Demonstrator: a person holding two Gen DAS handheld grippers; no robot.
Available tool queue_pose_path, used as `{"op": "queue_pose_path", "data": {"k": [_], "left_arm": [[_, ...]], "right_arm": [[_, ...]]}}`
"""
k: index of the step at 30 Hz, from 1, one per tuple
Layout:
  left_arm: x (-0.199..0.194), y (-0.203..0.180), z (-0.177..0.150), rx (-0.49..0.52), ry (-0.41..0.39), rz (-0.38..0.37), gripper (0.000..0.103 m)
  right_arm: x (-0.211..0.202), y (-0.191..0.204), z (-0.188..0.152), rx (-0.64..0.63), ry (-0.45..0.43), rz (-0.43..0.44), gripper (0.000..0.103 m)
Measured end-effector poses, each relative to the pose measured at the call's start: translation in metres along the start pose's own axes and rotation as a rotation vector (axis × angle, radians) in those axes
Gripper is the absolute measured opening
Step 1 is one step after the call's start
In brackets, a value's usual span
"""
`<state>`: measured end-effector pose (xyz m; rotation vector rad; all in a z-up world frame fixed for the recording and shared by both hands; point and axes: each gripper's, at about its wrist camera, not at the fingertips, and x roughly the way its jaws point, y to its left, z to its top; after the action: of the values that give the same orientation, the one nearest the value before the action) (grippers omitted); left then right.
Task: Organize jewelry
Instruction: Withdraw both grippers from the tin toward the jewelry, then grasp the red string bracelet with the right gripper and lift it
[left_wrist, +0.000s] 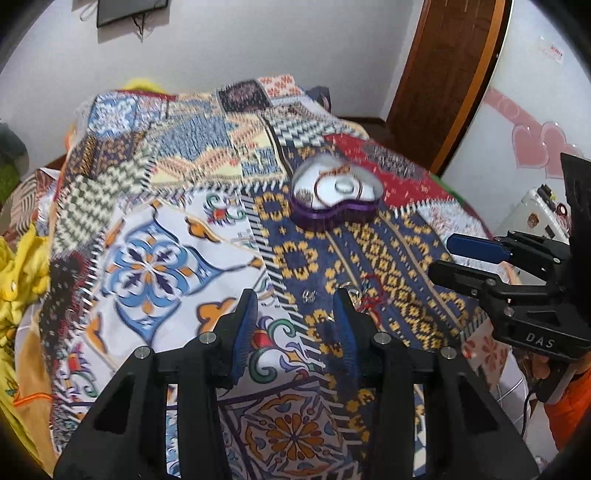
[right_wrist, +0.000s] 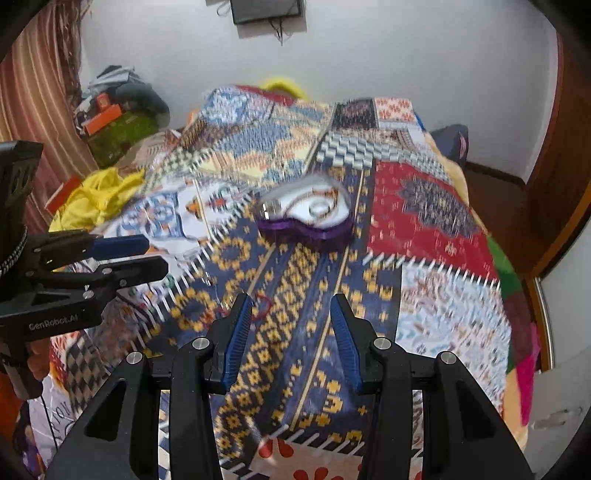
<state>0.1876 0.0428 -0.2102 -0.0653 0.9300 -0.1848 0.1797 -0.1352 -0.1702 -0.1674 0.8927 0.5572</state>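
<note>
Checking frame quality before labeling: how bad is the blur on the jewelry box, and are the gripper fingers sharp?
Left wrist view: heart-shaped jewelry box smeared, patchwork cover streaked, left gripper crisp. Right wrist view: same box blurrier, right gripper sharp; fisheye bends both.

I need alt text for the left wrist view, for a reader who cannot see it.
The open left gripper hovers over a patchwork bedspread, near small rings and a red bracelet. Farther back sits a purple heart-shaped jewelry box, and the right gripper enters from the right edge.
</note>
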Motion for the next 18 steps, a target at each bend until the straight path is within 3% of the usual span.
{"op": "queue_pose_path", "data": {"k": [5, 11, 16, 18], "left_arm": [[0.021, -0.003, -0.002, 0.023, 0.029, -0.001, 0.036], [0.038, -0.012, -0.001, 0.079, 0.046, 0.008, 0.031], [0.048, -0.011, -0.001, 0.058, 0.041, 0.030, 0.018], [0.049, -0.010, -0.001, 0.051, 0.037, 0.034, 0.008]], "right_arm": [[0.015, -0.002, -0.011, -0.022, 0.040, -0.040, 0.041], [0.026, -0.005, -0.013, -0.022, 0.054, -0.022, 0.041], [0.030, -0.001, -0.006, -0.034, 0.047, 0.002, 0.041], [0.033, 0.003, -0.004, -0.045, 0.046, 0.008, 0.041]]}}
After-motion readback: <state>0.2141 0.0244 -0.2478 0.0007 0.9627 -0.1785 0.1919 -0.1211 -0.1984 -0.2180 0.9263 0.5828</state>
